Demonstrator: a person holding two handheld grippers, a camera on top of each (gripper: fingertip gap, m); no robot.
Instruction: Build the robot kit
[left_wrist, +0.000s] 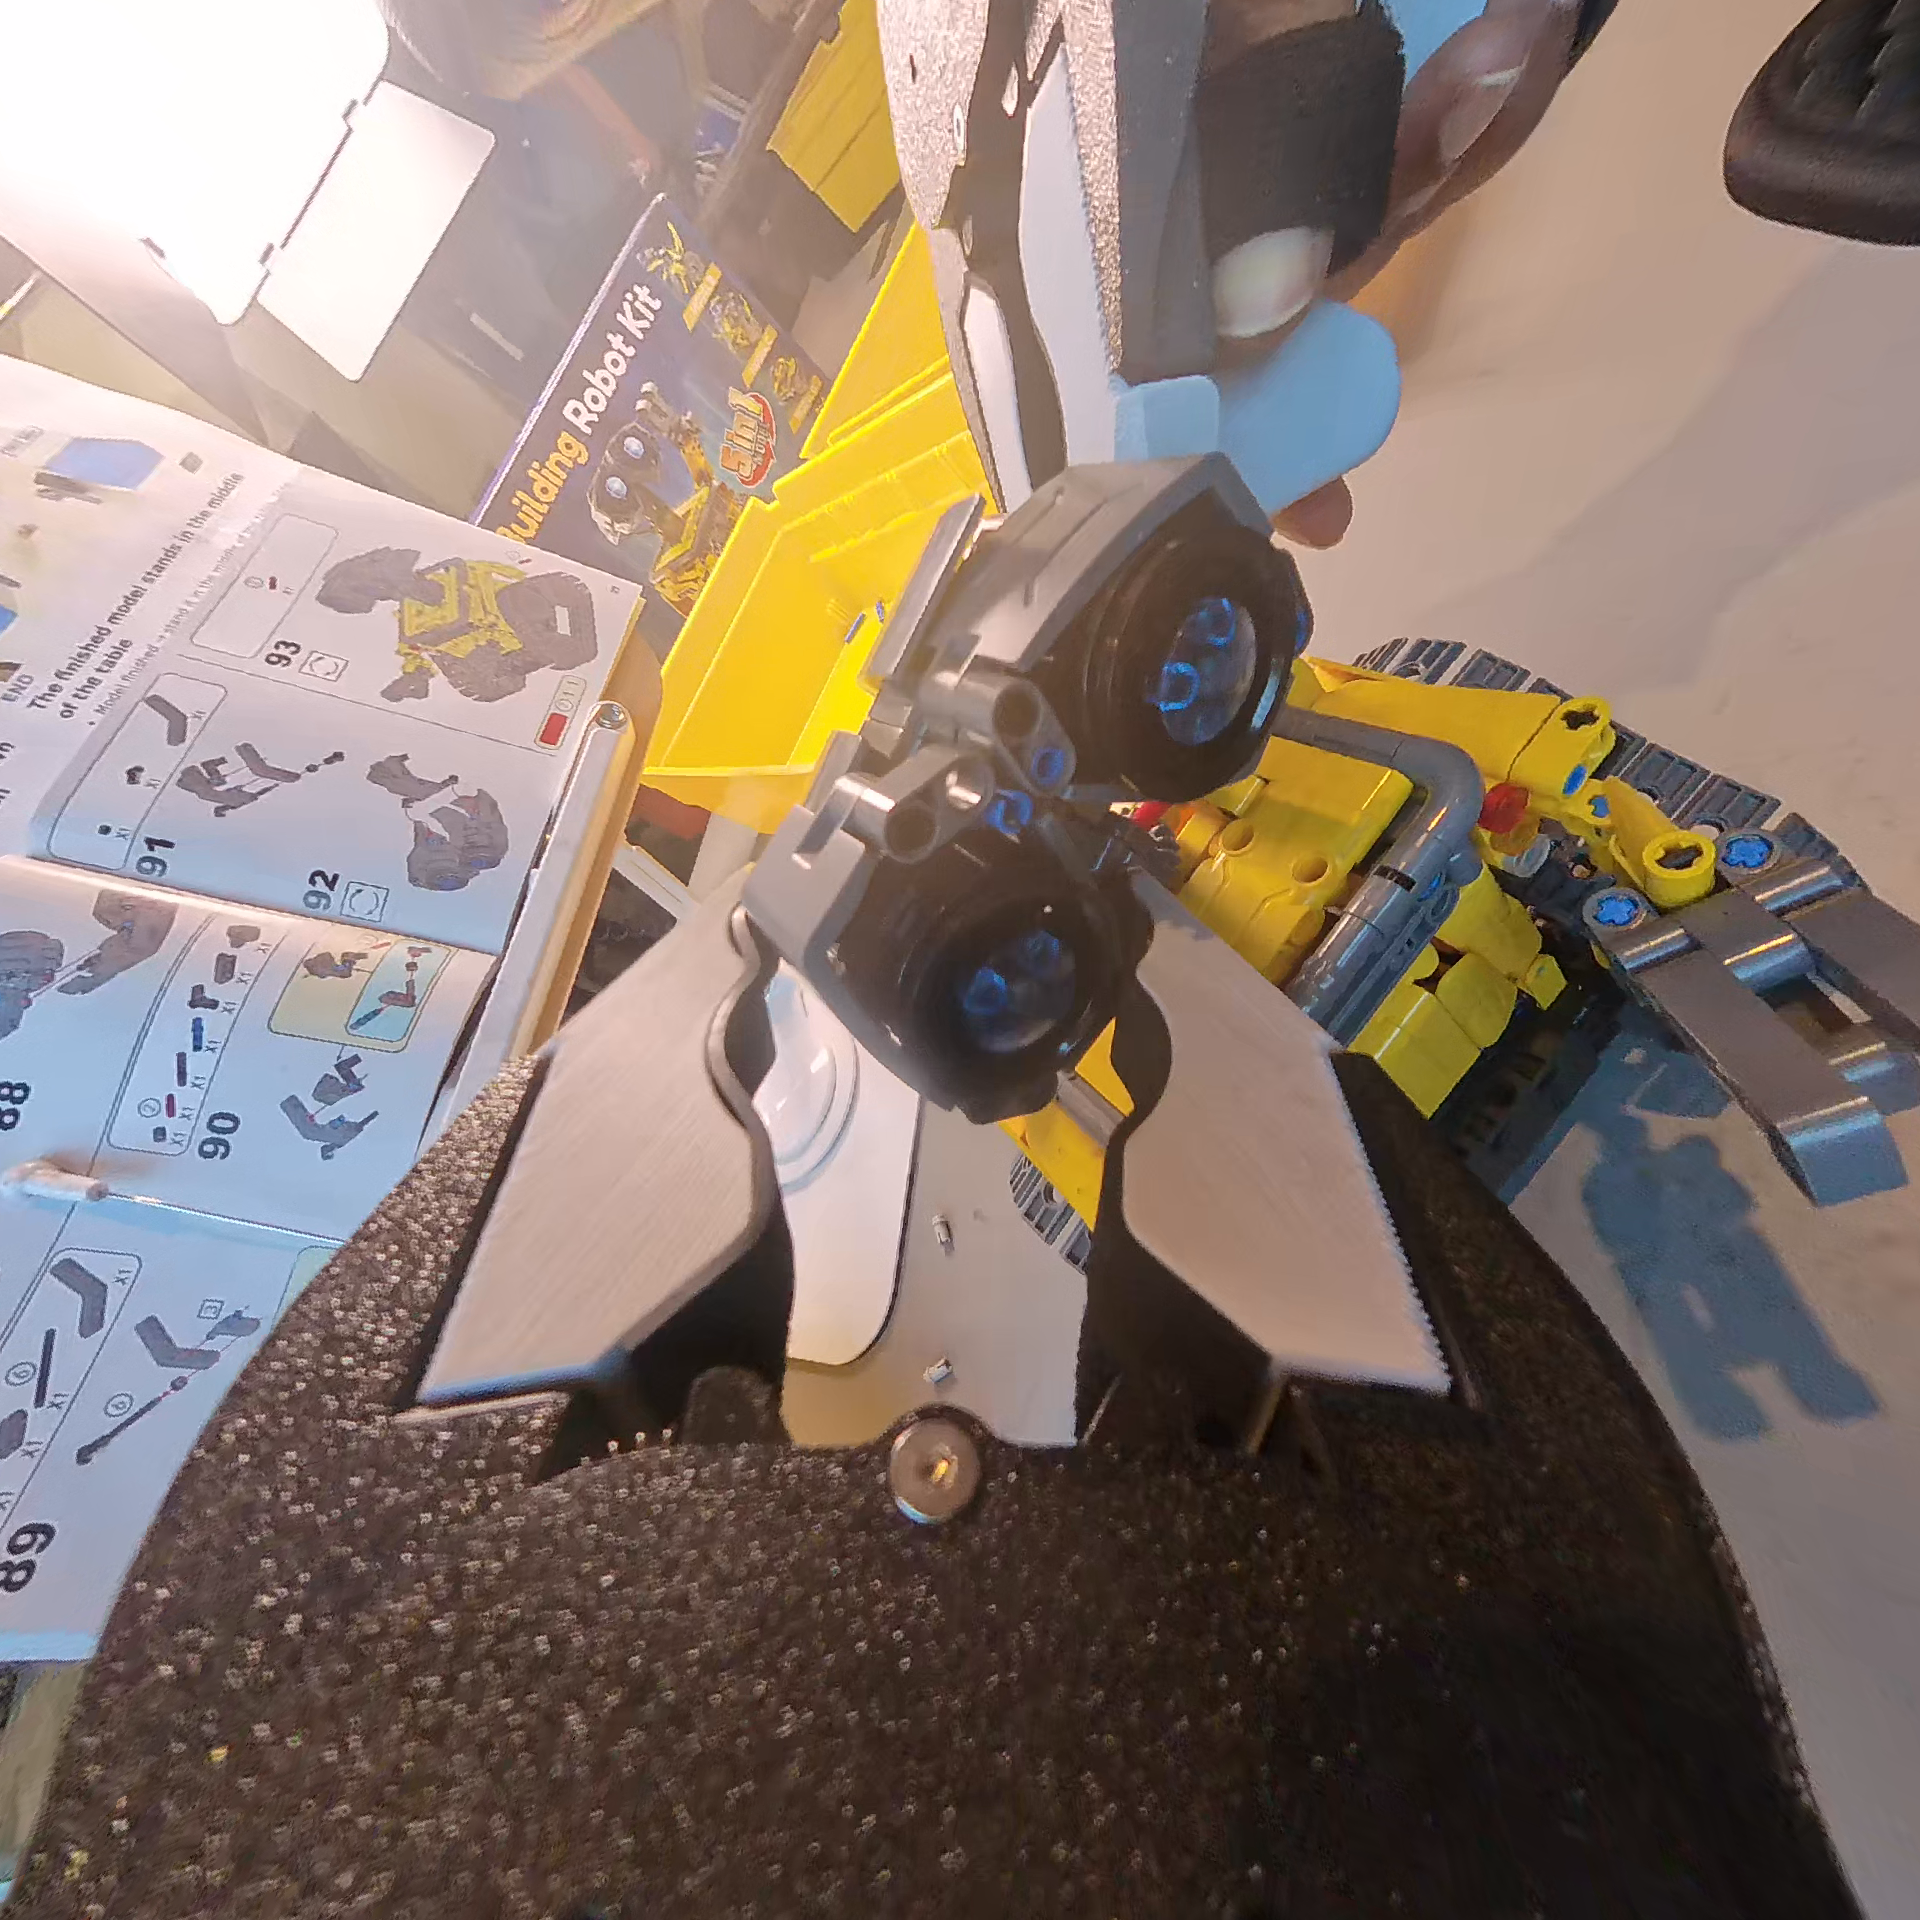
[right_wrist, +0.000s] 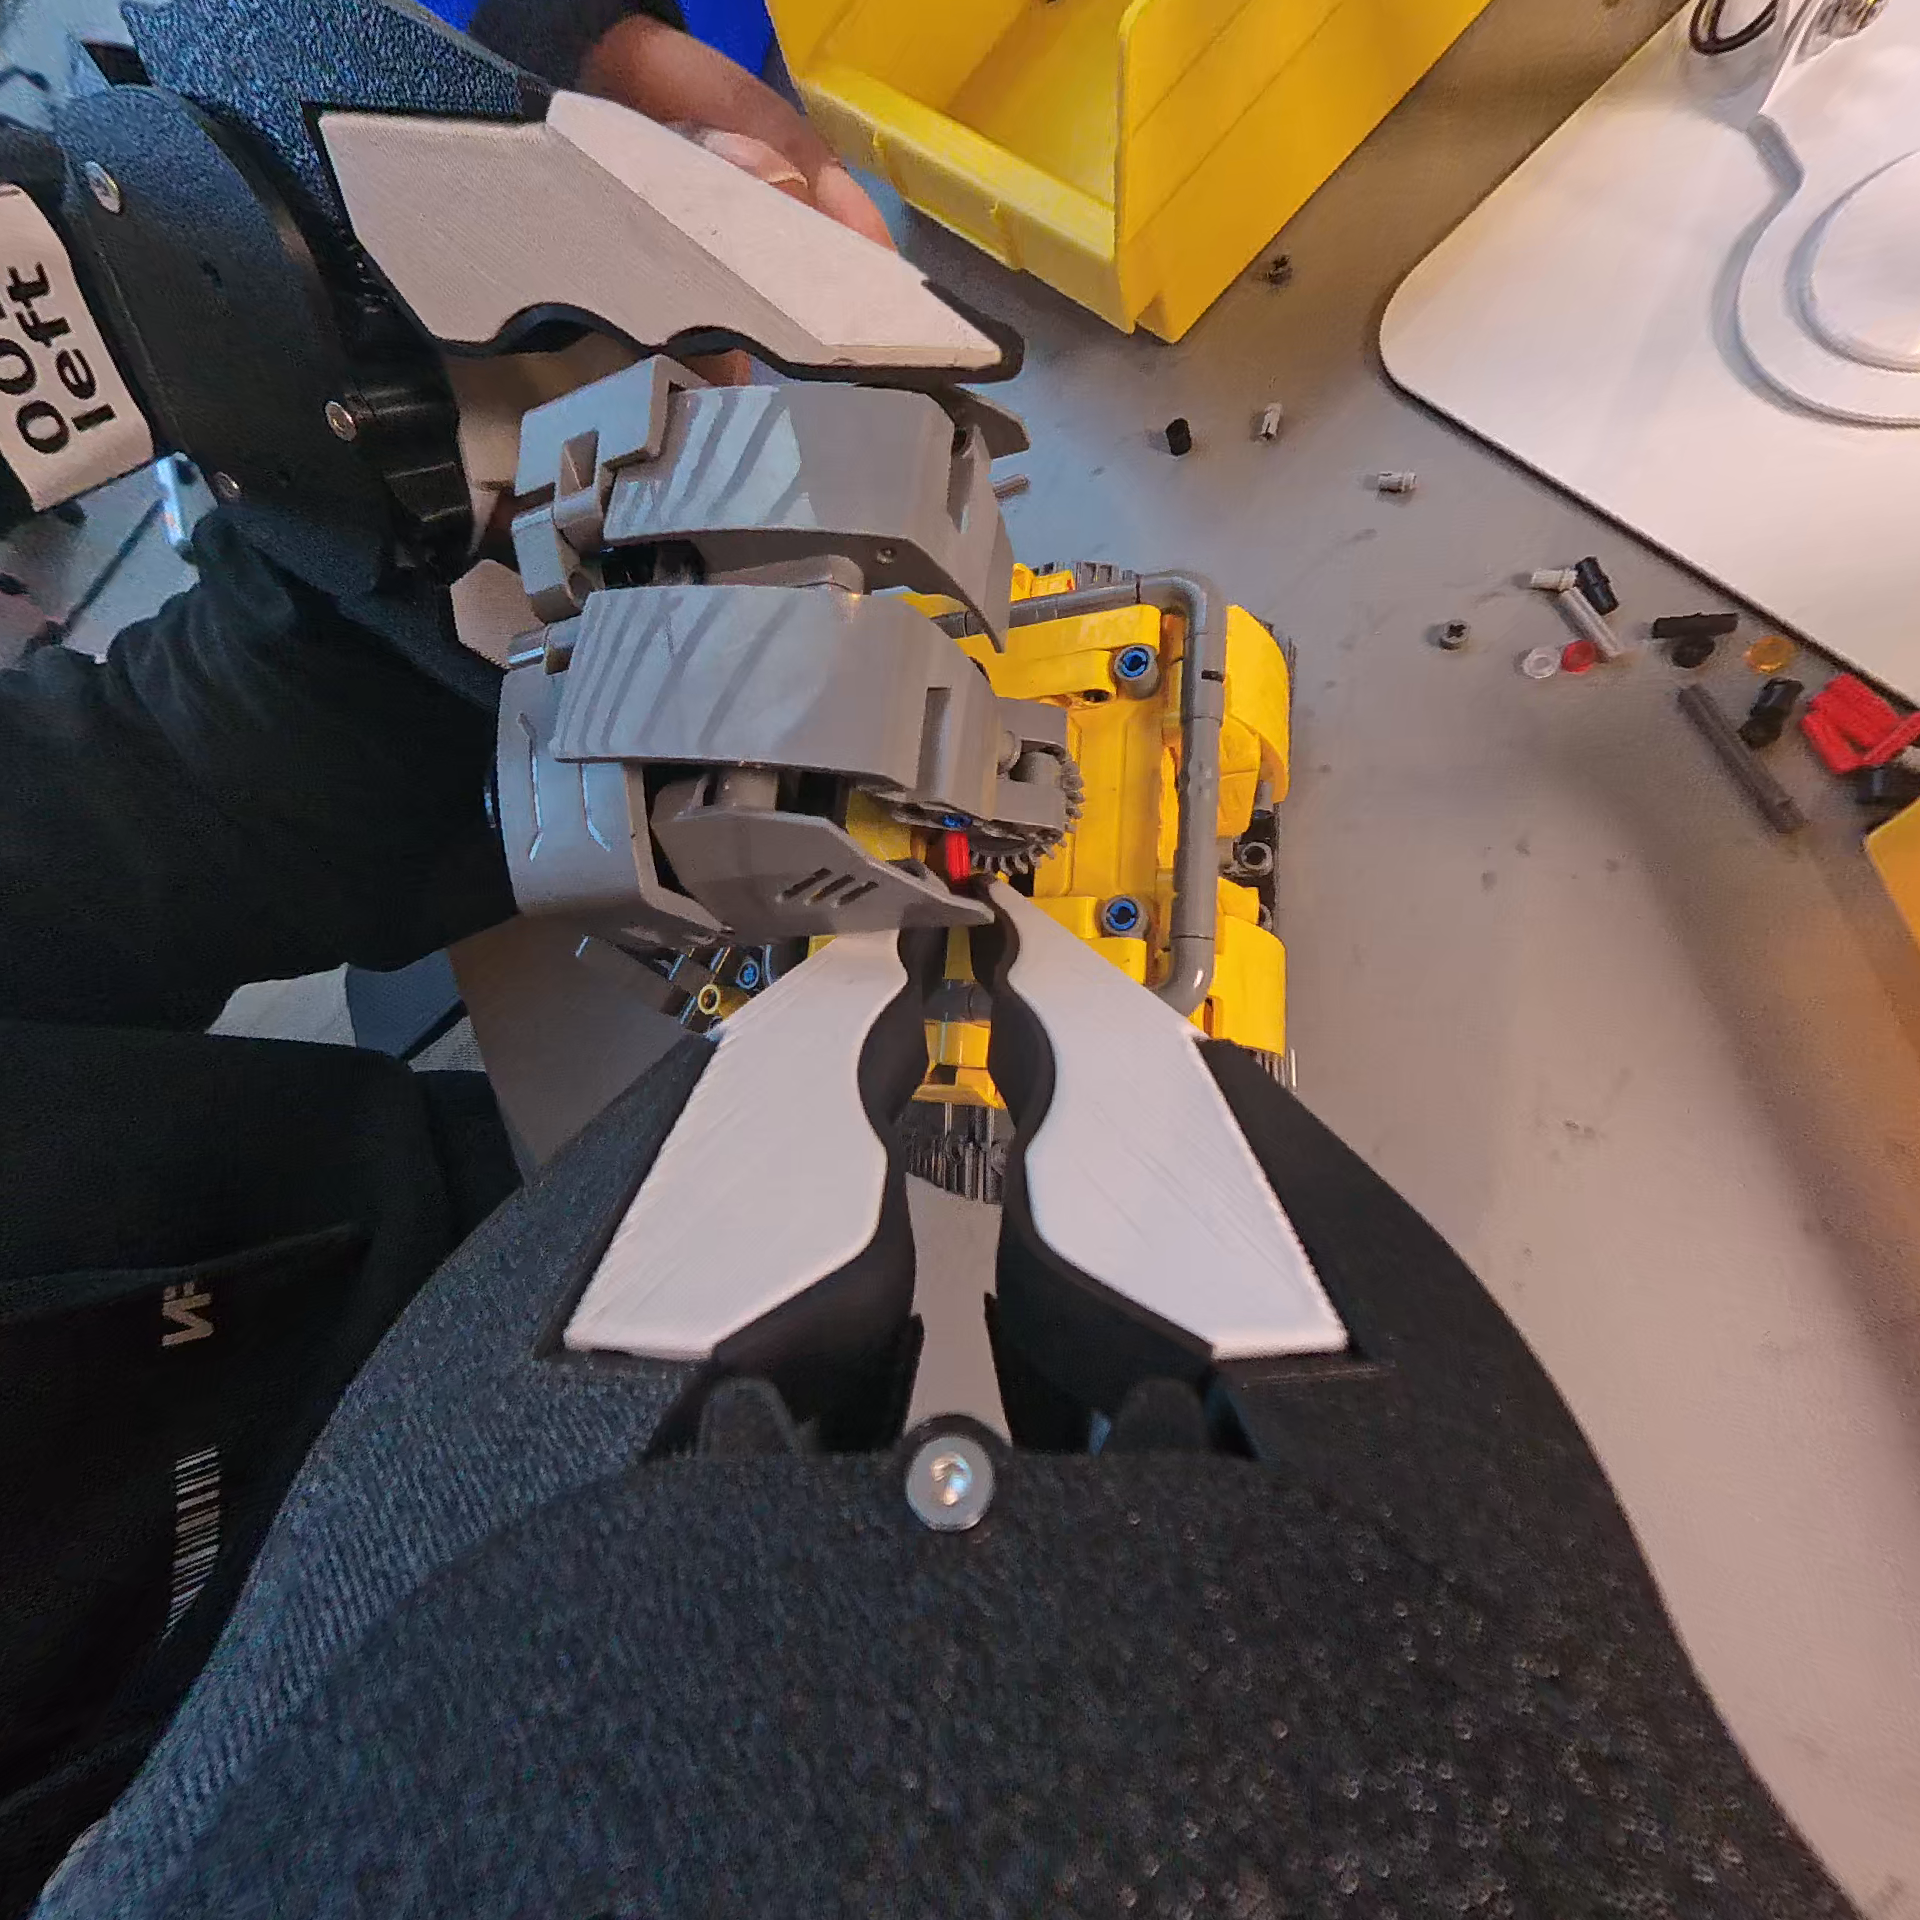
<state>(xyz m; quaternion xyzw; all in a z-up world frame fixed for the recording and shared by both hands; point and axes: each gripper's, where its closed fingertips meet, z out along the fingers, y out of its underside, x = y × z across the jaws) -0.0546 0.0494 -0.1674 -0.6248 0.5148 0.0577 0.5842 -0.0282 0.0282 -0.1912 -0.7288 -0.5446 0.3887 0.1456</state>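
**Head held over the yellow body, both tongs crowded at the neck**

I am watching the left gripper (left_wrist: 945, 935) holding the grey brick-built head with two blue-lensed eyes (left_wrist: 1132, 644); its tongs are standing wide, one on each side of the head, and in the right wrist view only the upper tong is showing.

The right gripper (right_wrist: 956, 920) is reaching in just under the head; its tongs are narrowed almost to touching, beside a small red pin (right_wrist: 956, 857) and a grey gear; whether they are pinching anything, I cannot tell.

The yellow brick-built robot body with grey tracks (right_wrist: 1143, 748) is standing on the grey table (right_wrist: 1455, 1039), directly below the head; a yellow plastic bin (right_wrist: 1039, 156) is sitting toward the table's far edge, and loose small pins and studs (right_wrist: 1714, 675) are lying toward its right edge.

I am judging the risks as these: a sideways pull could snap the head off its joint; the narrow tongs could knock the red pin loose; the body, with nothing gripping it, could slide or tip.
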